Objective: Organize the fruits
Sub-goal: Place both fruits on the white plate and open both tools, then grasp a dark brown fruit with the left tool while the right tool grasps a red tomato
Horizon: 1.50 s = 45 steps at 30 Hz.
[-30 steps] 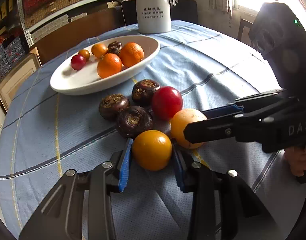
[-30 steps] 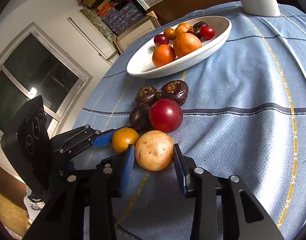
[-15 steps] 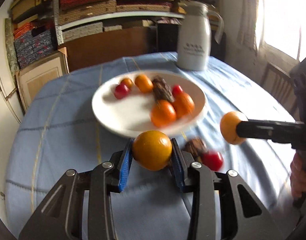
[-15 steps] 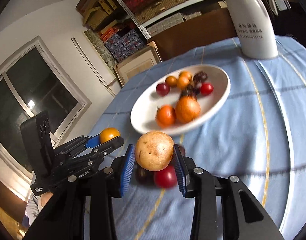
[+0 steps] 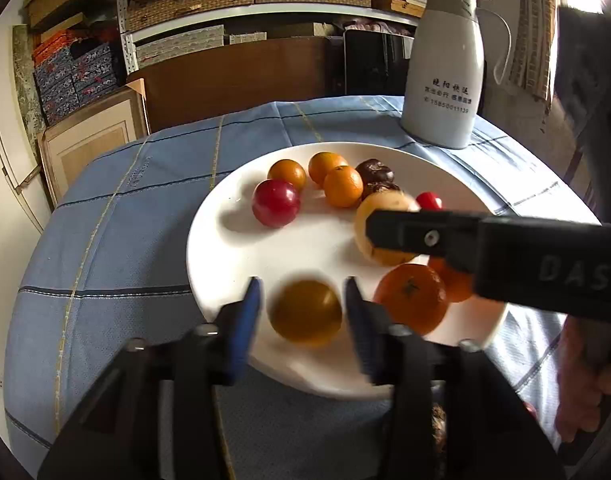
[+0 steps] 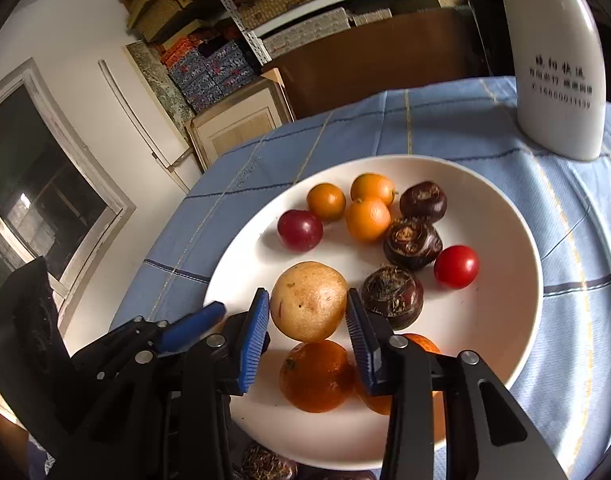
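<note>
while the left gripper (image 5: 303, 312) hangs over the near rim of the white plate (image 5: 225, 240), its fingers are opening and the yellow-orange fruit (image 5: 305, 312) sits in the gap between them, blurred, with a sliver of space on each side; the blue pads no longer appear to press it. judgement: the fruit is being let go onto the plate's near floor, straight ahead of the fingers.

- right gripper (image 6: 307, 312): fingers closed tight on the pale speckled fruit (image 6: 308, 300), pads touching both flanks. it is carried above the plate interior, not resting on it as far as i can tell.
- key relation for the coming move: below and just nearer than the pale fruit lies a large orange (image 6: 317, 376); a dark water chestnut (image 6: 392, 295) sits just beside the right finger. bare plate lies to the left of the held fruit, toward the red plum (image 6: 299, 230). judgement: a drop straight down risks landing against the orange or the chestnut; the open patch to the left looks safer.
- both fruits are roundish, no long axis to speak of.
- the right gripper is deeper into the plate; the left is at its near edge.

hard to read: the left view is motion-smeared at the fingers, so contact there is uncertain. a second orange behind the right finger is mostly covered. dark shapes on the surface below the plate's near rim (image 6: 265, 464) are cut off; likely more chestnuts. the white jug (image 5: 445, 68) stands beyond the plate, well apart.
</note>
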Each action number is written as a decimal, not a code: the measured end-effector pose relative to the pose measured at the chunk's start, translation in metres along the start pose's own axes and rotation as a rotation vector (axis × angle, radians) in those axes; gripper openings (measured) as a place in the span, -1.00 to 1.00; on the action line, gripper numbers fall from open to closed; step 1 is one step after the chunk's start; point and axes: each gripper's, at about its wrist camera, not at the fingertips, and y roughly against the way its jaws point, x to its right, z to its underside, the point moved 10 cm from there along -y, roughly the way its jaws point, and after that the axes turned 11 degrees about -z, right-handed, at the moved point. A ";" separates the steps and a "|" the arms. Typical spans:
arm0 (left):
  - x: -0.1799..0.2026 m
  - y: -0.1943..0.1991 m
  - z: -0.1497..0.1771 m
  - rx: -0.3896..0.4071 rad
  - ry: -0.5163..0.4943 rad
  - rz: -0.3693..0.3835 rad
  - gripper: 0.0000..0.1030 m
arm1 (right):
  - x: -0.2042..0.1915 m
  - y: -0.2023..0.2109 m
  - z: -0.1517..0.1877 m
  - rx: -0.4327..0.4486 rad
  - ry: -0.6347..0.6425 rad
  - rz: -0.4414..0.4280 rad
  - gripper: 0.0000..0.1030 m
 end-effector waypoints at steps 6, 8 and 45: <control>-0.010 0.009 0.001 0.039 0.042 -0.017 0.47 | -0.003 0.025 0.001 0.049 0.015 -0.024 -0.20; -0.013 0.015 0.006 0.047 0.038 -0.041 0.61 | -0.003 0.037 0.004 0.066 0.022 -0.024 -0.13; -0.033 0.103 0.097 0.042 0.225 -0.012 0.91 | 0.003 0.077 0.140 -0.081 -0.048 -0.083 -0.01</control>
